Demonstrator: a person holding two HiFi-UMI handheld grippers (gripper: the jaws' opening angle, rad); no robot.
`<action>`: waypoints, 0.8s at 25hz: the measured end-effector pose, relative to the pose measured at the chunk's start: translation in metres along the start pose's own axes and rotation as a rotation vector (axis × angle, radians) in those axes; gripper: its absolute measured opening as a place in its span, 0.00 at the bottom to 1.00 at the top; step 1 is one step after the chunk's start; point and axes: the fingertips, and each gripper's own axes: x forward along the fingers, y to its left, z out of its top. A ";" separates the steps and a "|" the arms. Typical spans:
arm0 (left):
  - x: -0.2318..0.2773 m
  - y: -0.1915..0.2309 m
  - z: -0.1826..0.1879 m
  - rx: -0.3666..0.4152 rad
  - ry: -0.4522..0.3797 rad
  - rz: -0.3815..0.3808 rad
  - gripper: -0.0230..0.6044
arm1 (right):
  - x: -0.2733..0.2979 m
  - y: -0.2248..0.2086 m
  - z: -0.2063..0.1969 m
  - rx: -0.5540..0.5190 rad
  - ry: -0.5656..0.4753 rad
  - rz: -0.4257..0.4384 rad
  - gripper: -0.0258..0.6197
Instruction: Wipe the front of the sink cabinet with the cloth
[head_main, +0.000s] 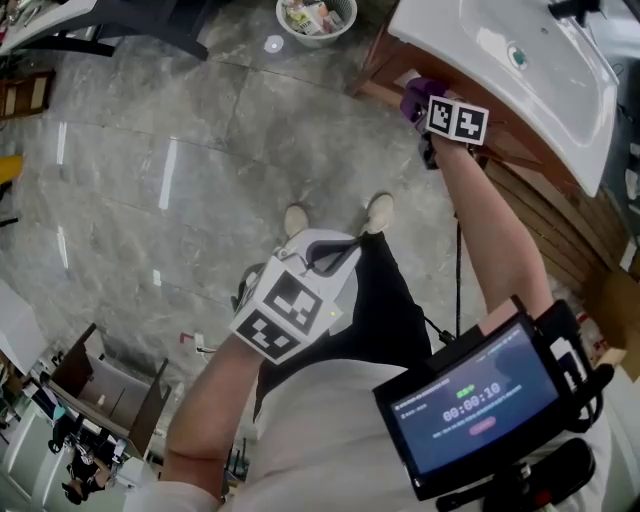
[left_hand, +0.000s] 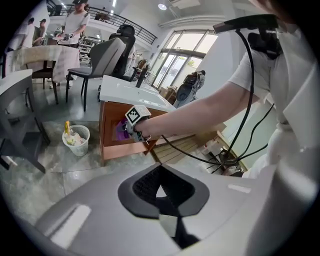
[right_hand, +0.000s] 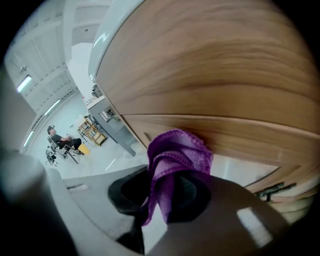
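Bunched purple cloth (right_hand: 175, 155) is sitting pinched in the right claw (right_hand: 167, 195), meeting the sink cabinet front (right_hand: 210, 75); wiping is seemingly under way. Meanwhile the left claw (left_hand: 161, 192) is idling, pressed together, empty. Next likely calls for sweeping sideways with steady contact.

Wood, cloth, ceramic and polished stone
The cloth (right_hand: 177, 150) is fuzzy purple fabric with a stitched hem; the cabinet front (right_hand: 225, 75) is smooth brown wood, fine-grained with a soft sheen; the sink (head_main: 500, 90) at two o'clock in the head view looks like glossy white ceramic; the floor (head_main: 150, 180) is polished grey veined tile; the left gripper (left_hand: 160, 191) is matt grey plastic
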 end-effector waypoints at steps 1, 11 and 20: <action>-0.003 0.000 -0.003 -0.006 -0.001 0.005 0.05 | 0.003 0.008 0.002 -0.009 0.001 0.009 0.17; -0.041 0.011 -0.023 -0.039 -0.032 0.035 0.05 | 0.027 0.087 0.021 -0.072 0.004 0.095 0.17; -0.044 0.002 -0.031 -0.008 -0.010 0.011 0.05 | 0.008 0.109 0.007 -0.057 -0.030 0.162 0.17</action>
